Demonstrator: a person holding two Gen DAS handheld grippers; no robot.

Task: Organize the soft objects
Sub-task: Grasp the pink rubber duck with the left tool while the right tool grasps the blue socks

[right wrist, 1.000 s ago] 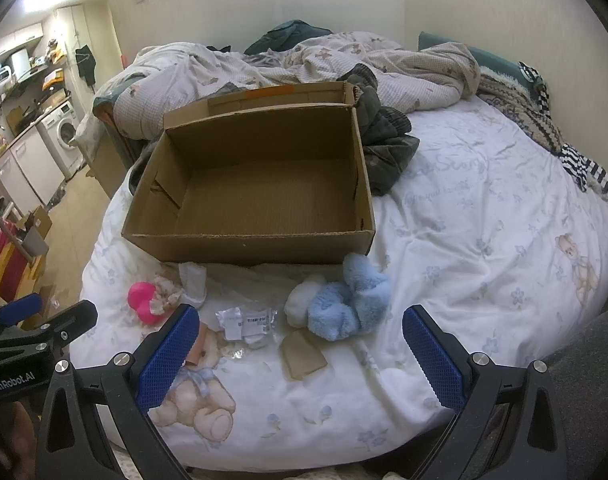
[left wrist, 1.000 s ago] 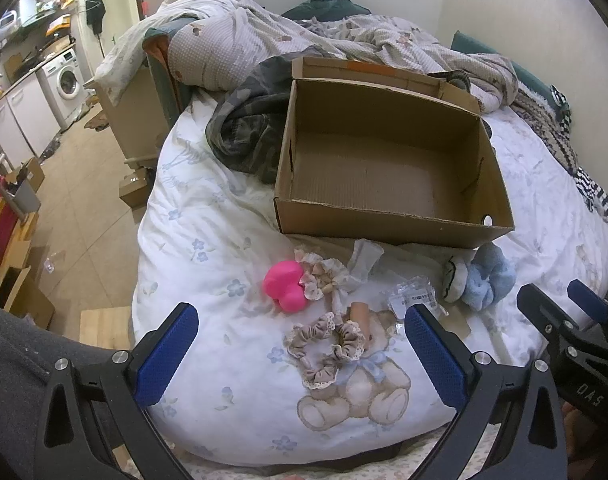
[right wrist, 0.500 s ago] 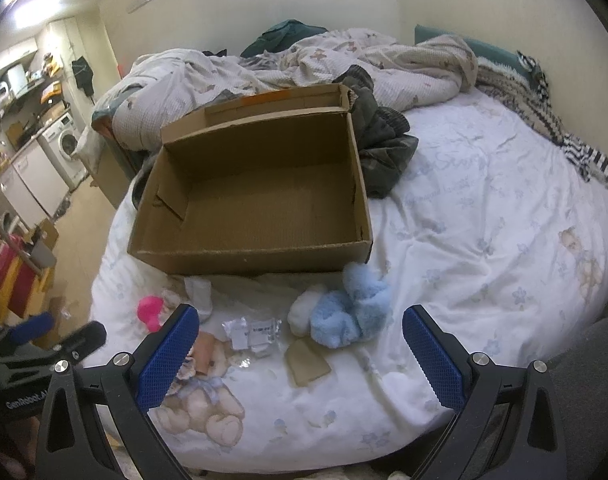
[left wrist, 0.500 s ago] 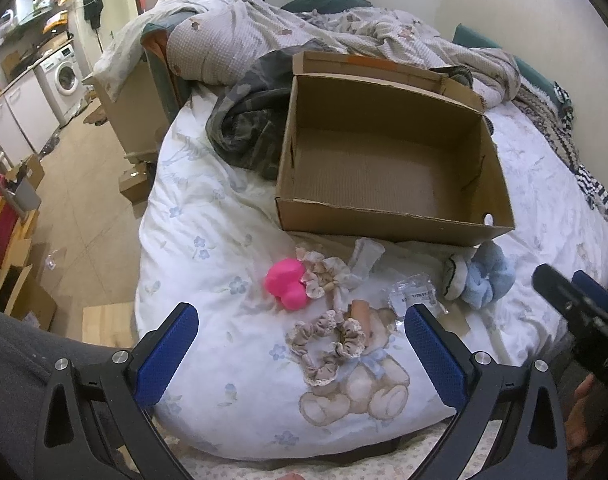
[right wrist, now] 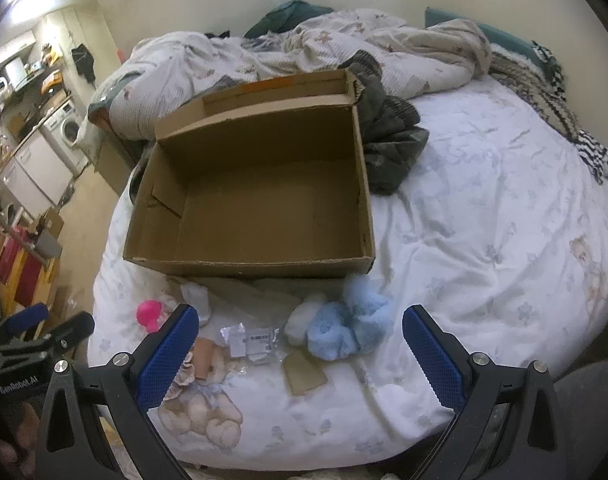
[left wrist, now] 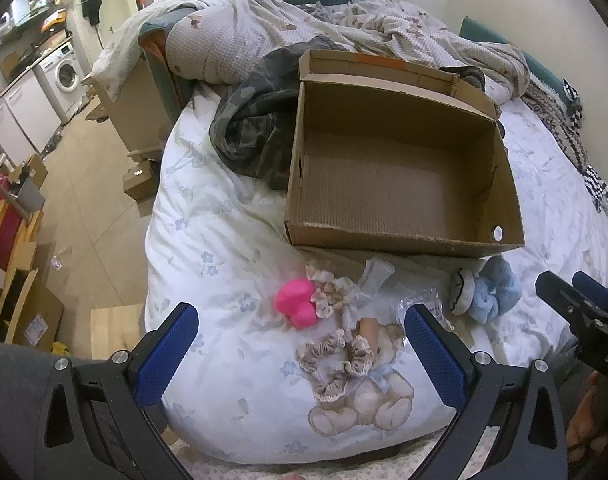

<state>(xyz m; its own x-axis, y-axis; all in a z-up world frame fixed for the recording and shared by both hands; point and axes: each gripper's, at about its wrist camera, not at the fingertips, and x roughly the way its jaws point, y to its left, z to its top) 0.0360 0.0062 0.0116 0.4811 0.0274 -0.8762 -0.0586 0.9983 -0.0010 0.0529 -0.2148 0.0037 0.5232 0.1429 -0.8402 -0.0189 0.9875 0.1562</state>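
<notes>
An open, empty cardboard box (left wrist: 400, 236) (right wrist: 248, 268) lies on the white bed. In front of it lie a pink soft toy (left wrist: 294, 306) (right wrist: 149, 312), beige scrunchies (left wrist: 336, 356), a cream frilly scrunchie (left wrist: 328, 294), and fluffy blue and white scrunchies (left wrist: 484, 294) (right wrist: 340, 330). My left gripper (left wrist: 300, 344) is open and empty above the bed's near edge, over the beige scrunchies. My right gripper (right wrist: 300, 344) is open and empty, over the blue scrunchies; it shows at the right edge of the left wrist view (left wrist: 576, 304).
A clear plastic packet (right wrist: 250, 338) and a cardboard tag (right wrist: 304, 372) lie among the soft things. A dark camouflage garment (left wrist: 256, 136) and a rumpled duvet (left wrist: 304, 36) lie behind the box. The floor with boxes and a washing machine (left wrist: 66, 74) is to the left.
Both grippers have pulled back and risen slightly, so the bed and box look a little farther away. The objects on the bed have not moved.
</notes>
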